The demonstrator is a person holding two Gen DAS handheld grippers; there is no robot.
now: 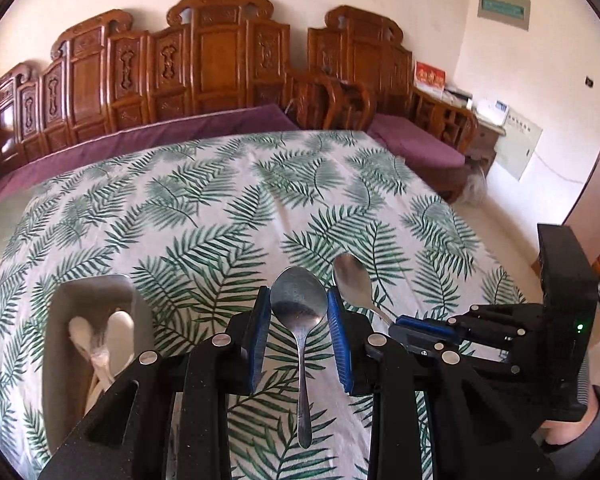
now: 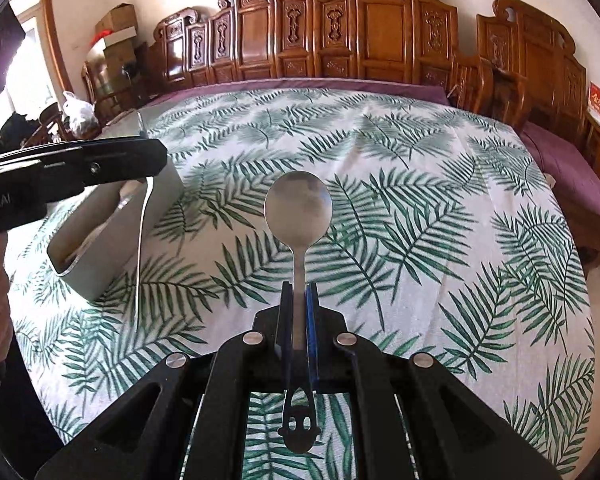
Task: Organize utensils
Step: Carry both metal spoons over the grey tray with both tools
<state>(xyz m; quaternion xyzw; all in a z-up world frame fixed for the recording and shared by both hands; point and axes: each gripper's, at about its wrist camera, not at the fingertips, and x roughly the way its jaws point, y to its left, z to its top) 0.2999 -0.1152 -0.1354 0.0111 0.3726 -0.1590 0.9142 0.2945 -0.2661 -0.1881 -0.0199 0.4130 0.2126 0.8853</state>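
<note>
My left gripper [image 1: 299, 320] is shut on the bowl of a metal spoon [image 1: 300, 312], whose handle hangs down toward the camera above the leaf-print cloth. My right gripper [image 2: 299, 292] is shut on the handle of a second metal spoon [image 2: 298, 208], bowl pointing forward; it also shows in the left wrist view [image 1: 352, 280]. A grey rectangular bin [image 1: 96, 300] sits to the left and holds white utensils [image 1: 108, 344]. In the right wrist view the bin [image 2: 112, 240] is at left, with the left gripper's spoon handle [image 2: 142, 240] hanging beside it.
The table is covered by a white cloth with green fern leaves [image 1: 220, 208]. A carved wooden bench with purple cushions [image 1: 172, 128] runs along the table's far edge. Boxes and a bag [image 2: 76, 112] stand at the far left.
</note>
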